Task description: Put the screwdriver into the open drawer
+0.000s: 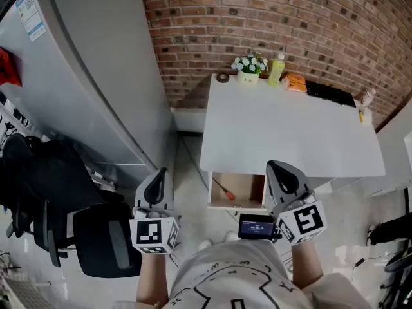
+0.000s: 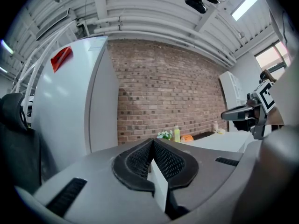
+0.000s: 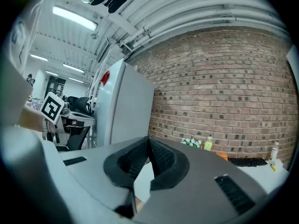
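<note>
A screwdriver (image 1: 224,188) with an orange-red handle and thin shaft lies inside the open wooden drawer (image 1: 250,187), under the front edge of the white table (image 1: 290,134). My left gripper (image 1: 161,173) hangs shut and empty over the floor, left of the drawer. My right gripper (image 1: 276,167) is also shut and empty, above the drawer's right front corner. In the left gripper view the left gripper (image 2: 152,144) has its jaws pressed together and points at the brick wall. The right gripper (image 3: 148,142) in its own view shows the same. Neither gripper view shows the screwdriver.
A grey refrigerator (image 1: 84,76) stands at the left with a black office chair (image 1: 96,237) in front of it. At the table's far edge are a tape roll (image 1: 223,77), a flower pot (image 1: 249,66), a yellow-green bottle (image 1: 277,69), an orange object (image 1: 295,82) and a keyboard (image 1: 329,93).
</note>
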Available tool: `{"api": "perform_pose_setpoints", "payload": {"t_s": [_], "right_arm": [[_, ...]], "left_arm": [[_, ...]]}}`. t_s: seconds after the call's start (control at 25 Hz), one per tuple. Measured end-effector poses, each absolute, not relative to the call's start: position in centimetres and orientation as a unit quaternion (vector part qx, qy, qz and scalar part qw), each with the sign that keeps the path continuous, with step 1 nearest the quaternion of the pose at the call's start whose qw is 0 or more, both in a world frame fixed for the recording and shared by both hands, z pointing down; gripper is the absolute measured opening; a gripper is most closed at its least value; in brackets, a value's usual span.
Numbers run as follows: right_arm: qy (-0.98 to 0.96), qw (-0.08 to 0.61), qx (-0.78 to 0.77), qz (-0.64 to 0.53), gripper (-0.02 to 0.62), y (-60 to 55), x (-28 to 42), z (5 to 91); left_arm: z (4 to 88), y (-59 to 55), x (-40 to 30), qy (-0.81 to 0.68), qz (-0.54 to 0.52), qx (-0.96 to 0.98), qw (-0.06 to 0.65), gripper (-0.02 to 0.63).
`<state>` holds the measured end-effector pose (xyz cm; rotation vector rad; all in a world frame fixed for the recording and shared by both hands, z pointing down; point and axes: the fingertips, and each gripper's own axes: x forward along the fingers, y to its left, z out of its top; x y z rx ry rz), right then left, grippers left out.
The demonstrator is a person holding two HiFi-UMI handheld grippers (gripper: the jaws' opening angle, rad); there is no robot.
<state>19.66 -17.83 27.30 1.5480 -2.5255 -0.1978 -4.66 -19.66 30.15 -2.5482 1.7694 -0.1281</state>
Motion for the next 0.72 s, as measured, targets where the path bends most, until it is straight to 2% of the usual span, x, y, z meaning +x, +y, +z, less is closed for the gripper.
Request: {"api": "perform_pose_setpoints", "payload": {"t_s": [0.72], "right_arm": [[-0.848, 0.089, 0.519, -0.060, 0.018, -17.2, 20.1, 28.4]], "left_arm": [[30.2, -19.0, -4.1, 0.575, -0.034, -0.817, 0.023, 0.012]]}}
